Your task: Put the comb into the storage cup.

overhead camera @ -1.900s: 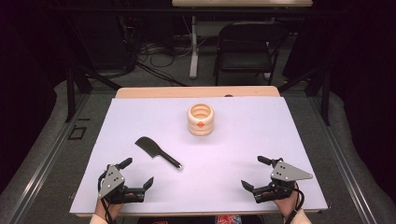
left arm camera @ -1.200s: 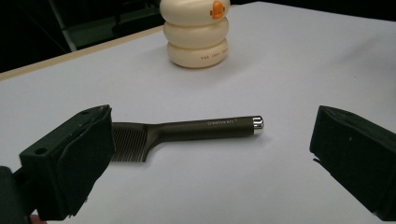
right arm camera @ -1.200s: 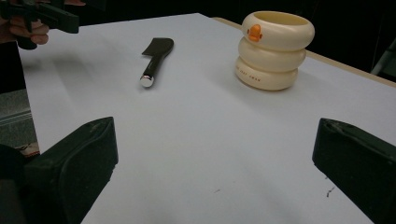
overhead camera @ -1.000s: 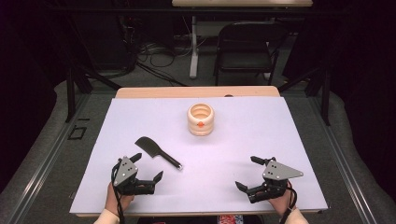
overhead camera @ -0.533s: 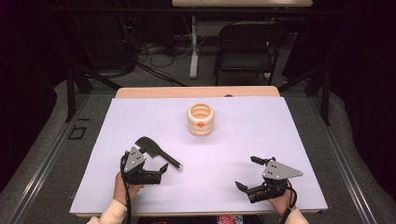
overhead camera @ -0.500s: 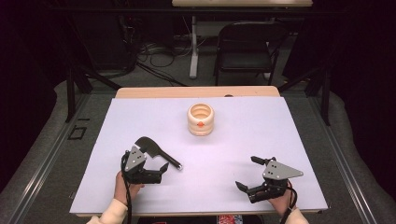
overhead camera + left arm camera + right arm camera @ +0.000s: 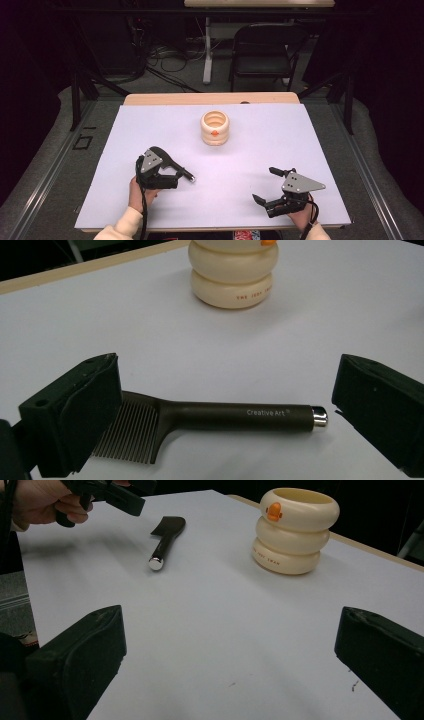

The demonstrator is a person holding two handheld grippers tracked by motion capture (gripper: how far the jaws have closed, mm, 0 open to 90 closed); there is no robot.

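Note:
A black comb [image 7: 225, 415] with a silver-capped handle lies flat on the white table [image 7: 300, 140]. My left gripper [image 7: 225, 372] hangs open just above it, one jaw by the teeth and the other past the silver cap, touching neither. From the high view the left gripper [image 7: 167, 173] covers most of the comb [image 7: 186, 174]. A cream ringed pot [image 7: 215, 128] with an orange mark stands upright farther back, in the middle. My right gripper [image 7: 266, 185] rests open and empty near the front right edge.
The right gripper view has the comb [image 7: 165, 537] and the left gripper [image 7: 112, 492] at its far left and the pot [image 7: 295, 530] at its upper right. Beyond the table's wooden back edge [image 7: 210, 98] stands a black chair [image 7: 265, 47].
My left gripper has moved forward and to the right from the front left corner until it hangs over the comb. The right gripper has shifted slightly left. Comb and pot have not moved.

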